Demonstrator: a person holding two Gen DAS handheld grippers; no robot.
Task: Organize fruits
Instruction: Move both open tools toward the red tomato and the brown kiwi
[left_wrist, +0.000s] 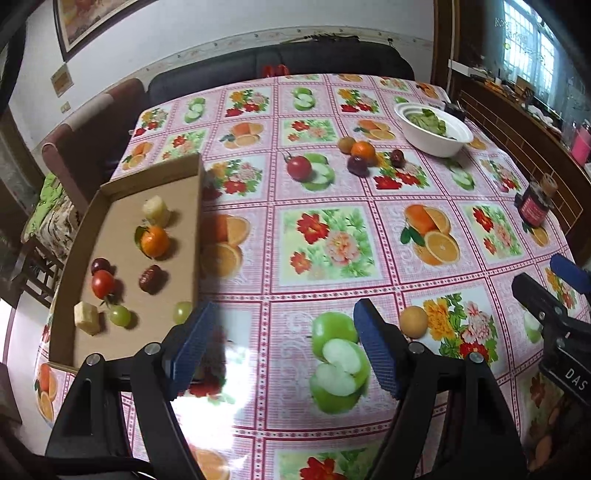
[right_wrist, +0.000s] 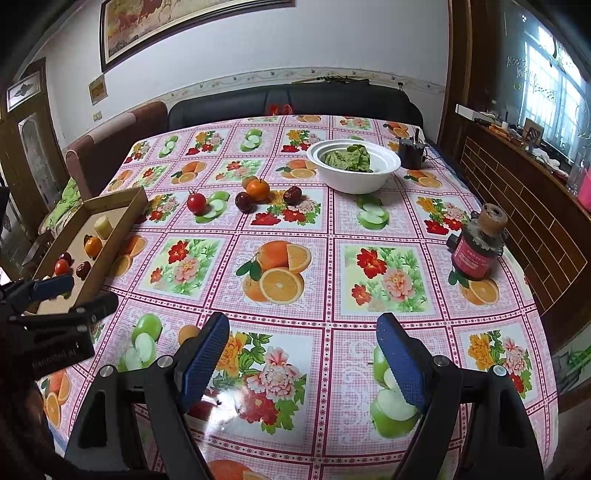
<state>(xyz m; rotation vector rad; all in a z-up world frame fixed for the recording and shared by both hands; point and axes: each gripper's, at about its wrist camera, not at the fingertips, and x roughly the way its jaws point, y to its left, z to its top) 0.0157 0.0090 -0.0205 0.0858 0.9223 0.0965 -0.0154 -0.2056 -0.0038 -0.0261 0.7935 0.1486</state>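
Note:
A cardboard tray (left_wrist: 155, 171) at the left holds a mandarin (left_wrist: 155, 240), a tomato (left_wrist: 102, 283), a dark date (left_wrist: 150, 277), green grapes (left_wrist: 120, 315) and pale chunks (left_wrist: 157, 210). Loose on the tablecloth lie a tomato (left_wrist: 299, 167), a mandarin (left_wrist: 364, 150) with dark plums (left_wrist: 357, 165) around it, and a tan round fruit (left_wrist: 413, 321) just right of my left gripper (left_wrist: 284, 314). That gripper is open and empty beside the tray's near corner. My right gripper (right_wrist: 303, 325) is open over bare cloth, with the tan fruit (right_wrist: 188, 334) behind its left finger.
A white bowl (right_wrist: 354, 181) of green leaves stands at the far right, with a dark box behind it. A red jar (right_wrist: 476, 251) sits near the table's right edge. Chairs and a dark sofa line the far sides. The cloth's printed fruit is flat pattern.

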